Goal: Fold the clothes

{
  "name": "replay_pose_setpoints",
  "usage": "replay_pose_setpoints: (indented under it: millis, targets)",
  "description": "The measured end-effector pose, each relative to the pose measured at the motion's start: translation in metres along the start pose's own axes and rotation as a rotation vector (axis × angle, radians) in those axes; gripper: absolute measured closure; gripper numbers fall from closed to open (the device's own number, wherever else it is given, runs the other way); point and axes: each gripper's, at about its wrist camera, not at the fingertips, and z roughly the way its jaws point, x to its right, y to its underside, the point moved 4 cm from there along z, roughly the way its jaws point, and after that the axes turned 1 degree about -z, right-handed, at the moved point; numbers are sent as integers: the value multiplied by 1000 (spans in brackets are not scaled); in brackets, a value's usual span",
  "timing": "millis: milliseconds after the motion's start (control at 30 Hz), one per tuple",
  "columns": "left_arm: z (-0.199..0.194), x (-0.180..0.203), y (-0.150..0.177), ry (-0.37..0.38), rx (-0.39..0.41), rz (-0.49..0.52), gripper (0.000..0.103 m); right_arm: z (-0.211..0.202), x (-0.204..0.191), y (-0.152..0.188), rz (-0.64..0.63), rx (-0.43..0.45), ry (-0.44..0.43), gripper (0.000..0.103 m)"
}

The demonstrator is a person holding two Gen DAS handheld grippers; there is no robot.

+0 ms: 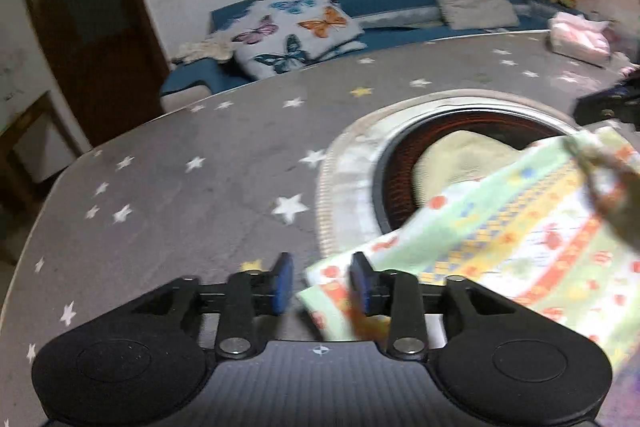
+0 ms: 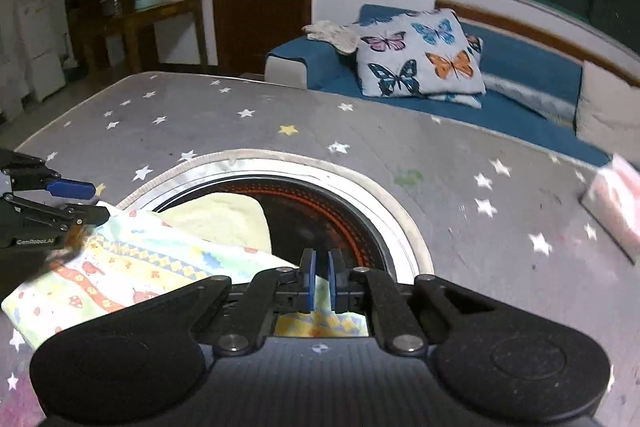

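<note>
With the right tongs [image 2: 322,285] clenched on one edge of the patterned cloth [image 1: 520,227] and the left tongs [image 1: 320,283] spread apart around its corner, seemingly not yet gripping, the cloth may sag into the round basin [image 2: 400,227] sunk in the desk [image 1: 180,187].

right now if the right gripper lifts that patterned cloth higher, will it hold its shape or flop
Probably flop: the patterned cloth already drapes and sags away from the right gripper, which is shut on its corner. It looks thin and light, so one pinch should carry it, though the free end near the left gripper may swing.
</note>
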Motion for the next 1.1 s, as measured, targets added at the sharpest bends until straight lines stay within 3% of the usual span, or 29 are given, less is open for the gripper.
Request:
replay_pose_setpoints:
  millis: [100,200,400,633,800,867,933,1100]
  targets:
    - [-8,-4,-4,-32,28,-24,57,-12,-1,8,27,15,-51,95]
    - [-23,-3,-11,-14,69,-45,59,-12,-13,7,21,16,-106,95]
    - [-31,38,-23,163,82,12,66,9,-39,0,6,2,-187,95]
    - [11,60,-29,156,24,37,66,43,-36,7,71,-42,-173,93]
    - [23,59,-30,140,30,13,63,35,-30,7,82,-37,-148,91]
    - [15,54,-28,139,47,-4,61,29,-31,9,70,-36,-143,87]
    - [5,48,-25,124,62,-14,59,21,-36,10,45,-26,-146,72]
    - [-27,36,-9,83,95,-29,45,1,-62,16,-53,-6,-186,60]
